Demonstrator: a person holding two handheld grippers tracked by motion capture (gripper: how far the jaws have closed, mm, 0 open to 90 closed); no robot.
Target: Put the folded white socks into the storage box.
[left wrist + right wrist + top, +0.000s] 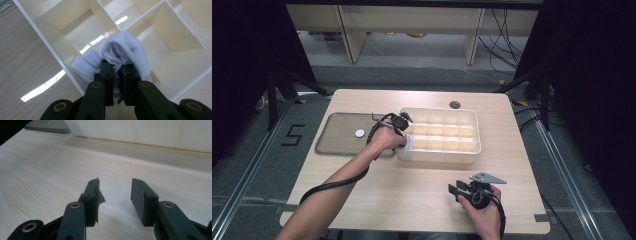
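Observation:
A cream box (439,156) divided into several compartments stands on the wooden table (412,200), right of centre. My left gripper (404,137) is over the box's near left corner, shut on a bunched white cloth (407,143). In the left gripper view the cloth (120,50) bulges above the pinching jaws of the left gripper (117,67) and hangs over the box's dividers and rim (57,52). Close to the table's front edge my right gripper (454,192) rests open, and nothing lies between the jaws of the right gripper (116,187).
A flat grey tray (337,145) lies left of the box with a small white disc (359,133) on it. A cable hole (455,105) sits at the table's back edge. The box's pale wall (150,132) rises ahead of the right gripper. Dark stands flank the table.

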